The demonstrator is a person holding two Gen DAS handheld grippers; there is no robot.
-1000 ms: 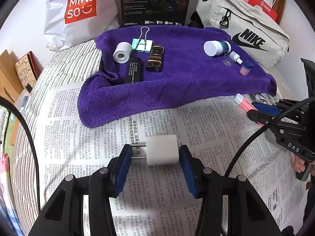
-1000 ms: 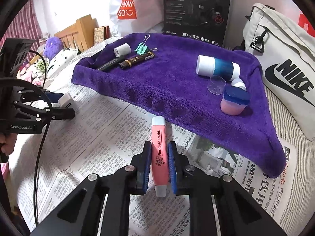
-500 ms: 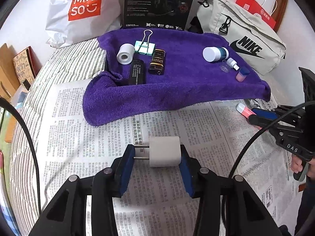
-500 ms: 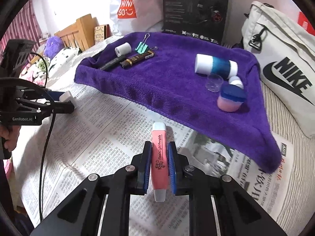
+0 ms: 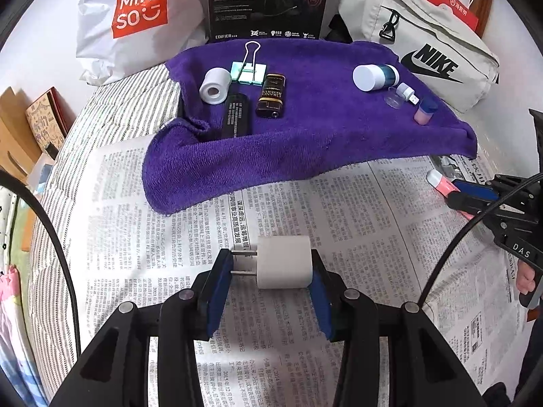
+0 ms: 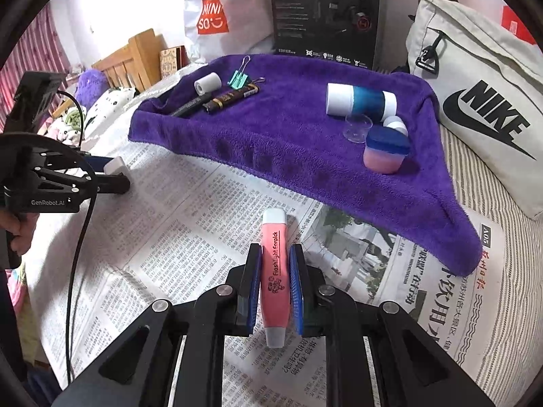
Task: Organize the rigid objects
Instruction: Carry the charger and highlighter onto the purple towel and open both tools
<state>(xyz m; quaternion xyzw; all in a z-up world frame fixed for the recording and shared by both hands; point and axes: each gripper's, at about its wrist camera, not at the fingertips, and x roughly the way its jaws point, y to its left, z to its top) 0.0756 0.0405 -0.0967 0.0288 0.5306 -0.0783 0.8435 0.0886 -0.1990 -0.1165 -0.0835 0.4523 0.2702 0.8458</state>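
A white plug [image 5: 284, 262] is being clamped in the left gripper [image 5: 269, 283] and a pink earpick [image 6: 274, 271] in the right gripper [image 6: 275, 283], both apparently being picked up; lifting toward the purple towel [image 5: 322, 135] is judged next.

Both views are bright and evenly lit by soft, diffuse light with a cool cast. Shadows are faint: a short, soft one lies on the newspaper [image 5: 339, 210] under the white charger plug [image 5: 284, 262], and another sits just beside the pink jar [image 6: 383, 156] on the purple towel [image 6: 288, 142]. The white wall and the Miniso bag [image 5: 135, 17] are nearly washed out (detail in their folds is thin). Fisheye distortion bends straight lines strongly toward the edges, and black vignette arcs cut the corners. The centre is sharp enough to read newsprint; the rim softens, and the striped curtain [image 6: 27, 51] looks smeared.
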